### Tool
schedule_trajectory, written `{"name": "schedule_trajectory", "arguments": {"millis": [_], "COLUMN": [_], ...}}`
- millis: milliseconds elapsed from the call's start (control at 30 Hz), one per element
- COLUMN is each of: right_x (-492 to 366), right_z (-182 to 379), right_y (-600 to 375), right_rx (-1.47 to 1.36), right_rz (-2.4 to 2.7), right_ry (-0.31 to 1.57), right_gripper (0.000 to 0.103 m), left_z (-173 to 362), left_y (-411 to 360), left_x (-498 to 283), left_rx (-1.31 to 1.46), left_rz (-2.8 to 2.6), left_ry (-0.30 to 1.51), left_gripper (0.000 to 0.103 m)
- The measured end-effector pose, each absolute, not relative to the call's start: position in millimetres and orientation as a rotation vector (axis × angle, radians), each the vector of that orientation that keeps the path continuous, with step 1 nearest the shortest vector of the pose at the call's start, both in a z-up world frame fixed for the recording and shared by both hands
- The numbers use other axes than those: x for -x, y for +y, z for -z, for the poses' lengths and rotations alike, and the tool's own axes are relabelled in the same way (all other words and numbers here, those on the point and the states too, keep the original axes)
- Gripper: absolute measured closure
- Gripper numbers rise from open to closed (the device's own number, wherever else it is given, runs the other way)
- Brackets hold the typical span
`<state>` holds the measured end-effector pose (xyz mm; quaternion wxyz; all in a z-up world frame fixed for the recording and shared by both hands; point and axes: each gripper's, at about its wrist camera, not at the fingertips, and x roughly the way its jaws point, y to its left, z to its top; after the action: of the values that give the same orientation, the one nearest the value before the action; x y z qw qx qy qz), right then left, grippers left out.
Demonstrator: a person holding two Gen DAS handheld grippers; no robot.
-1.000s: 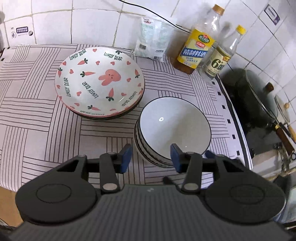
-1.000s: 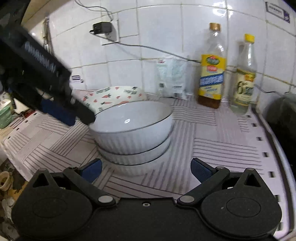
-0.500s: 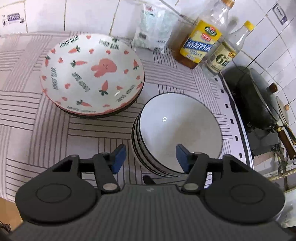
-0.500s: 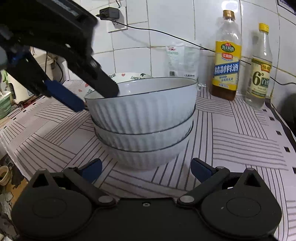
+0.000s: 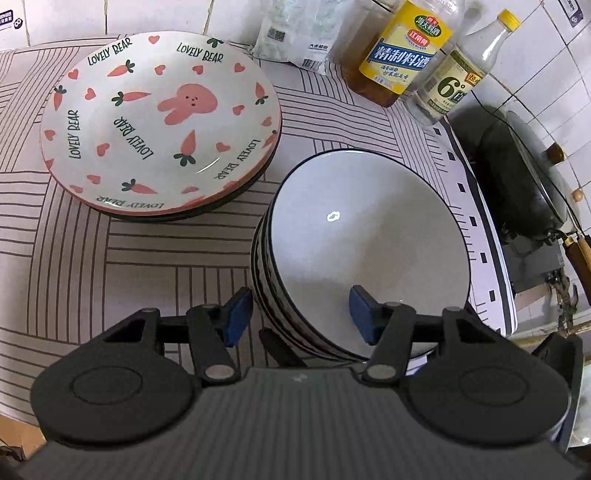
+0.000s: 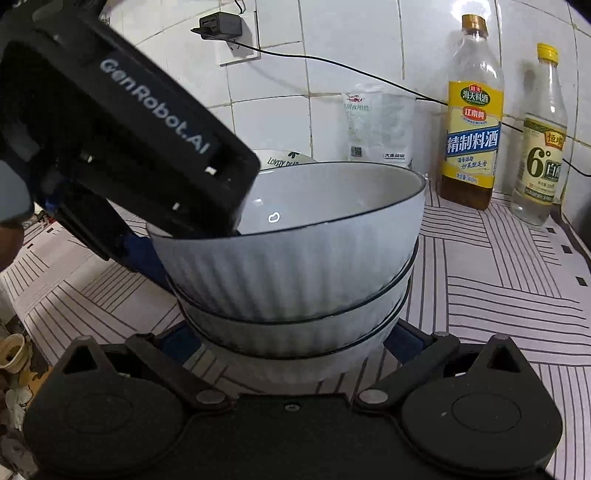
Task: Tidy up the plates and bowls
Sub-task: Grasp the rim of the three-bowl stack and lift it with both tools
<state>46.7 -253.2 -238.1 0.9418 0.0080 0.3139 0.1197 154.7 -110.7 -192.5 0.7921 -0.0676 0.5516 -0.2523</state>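
Blue-padded jaws straddle the stacked bowls

Left gripper (image 5: 301,314) gapes across the top ribbed bowl's (image 5: 369,236) rim; right gripper (image 6: 291,341) spreads wide around the stack's base, gripping nothing; carrot-print plates (image 5: 159,122) stacked just beside, on the striped cloth (image 5: 110,266).

A stack of bowls (image 5: 365,236) stands on the bench (image 5: 110,266), just right of a stack of plates (image 5: 159,122). Behind them, against the wall, stand a packet (image 5: 295,33) and two bottles (image 5: 402,51) side by side. A pan (image 5: 517,173) sits right of the bench. The left tongs (image 5: 299,314) straddle the top bowl's near rim; the right tongs (image 6: 291,343) flank the stack's base.
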Motion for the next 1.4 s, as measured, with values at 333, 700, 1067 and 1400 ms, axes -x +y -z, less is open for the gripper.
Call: {"name": "schedule_trajectory", "arguments": {"millis": [333,700,1067,1400], "right_x": [-54,-44,-23,-38], "right_z": [249,246,233,199], "right_y": [-257,-247,-239,-226], "right_rx": [-0.056,-0.057,-0.062,-0.035], "right_rz": [-0.262,-0.224,-0.215,-0.289], "right_ry": [0.602,0.614,0.606,0.573], "right_gripper": [0.000,0.000,0.000,0.000], "left_z": [202,198,178,132], "left_y": [-108,-110,-99,-75], "left_x": [-165,-162,-144,-157], "left_rx": [0.187,0.112,0.072,0.067], "left_rz": [0.578,0.629,0.661,0.619], "left_ry": [1.154,1.168,1.166,1.158], "left_gripper": [0.046,0.047,0.047,0.047]}}
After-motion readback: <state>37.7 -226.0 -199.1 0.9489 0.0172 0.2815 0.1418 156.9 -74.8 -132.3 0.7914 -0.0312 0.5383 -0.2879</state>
